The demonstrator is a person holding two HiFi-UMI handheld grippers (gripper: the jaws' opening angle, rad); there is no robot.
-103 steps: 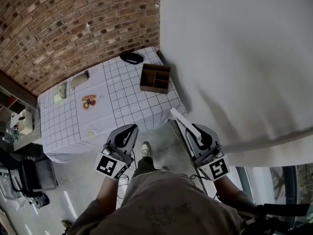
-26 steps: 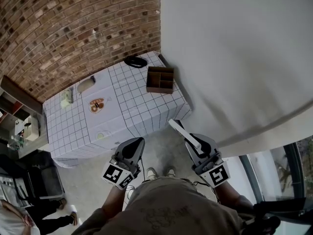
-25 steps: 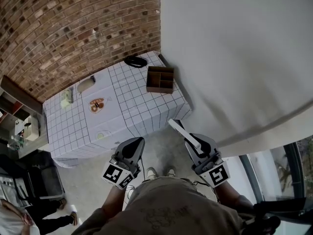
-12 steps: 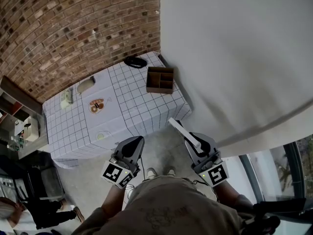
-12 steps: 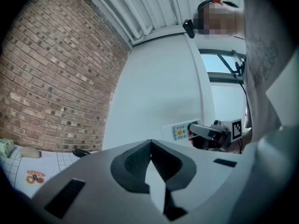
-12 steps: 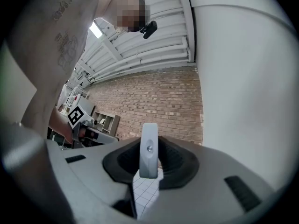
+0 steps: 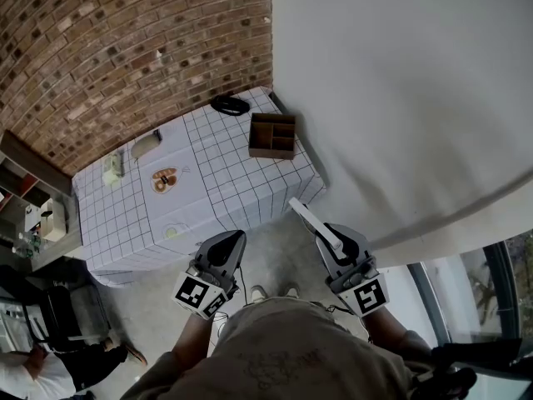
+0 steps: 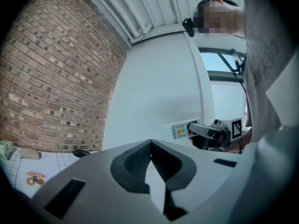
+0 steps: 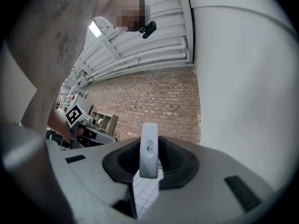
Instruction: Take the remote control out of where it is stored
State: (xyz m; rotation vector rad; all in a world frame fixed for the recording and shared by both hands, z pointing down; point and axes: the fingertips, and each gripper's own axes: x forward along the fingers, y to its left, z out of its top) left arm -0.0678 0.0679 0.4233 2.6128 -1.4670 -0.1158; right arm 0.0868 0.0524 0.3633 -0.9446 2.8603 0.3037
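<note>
A: Where is the remote control (image 7: 312, 222) lying relative to the right tool (image 9: 149, 161)?
B: The right tool is clamping its near end. The long axis is running straight out past the tips, pointing toward the desk (image 7: 225, 186).
A: Left tool (image 8: 150, 146)?
B: Its jaws are pressing together with nothing between them. It's hovering beside the right tool, apart from the remote control.
A: Storage box (image 7: 271, 134)?
B: It's sitting on the desk, well ahead of both tools. I'm judging the remote control is already out.
A: Looks?
B: Slim white bar. Its button face is turning toward the left tool, showing one orange and one red key.
</note>
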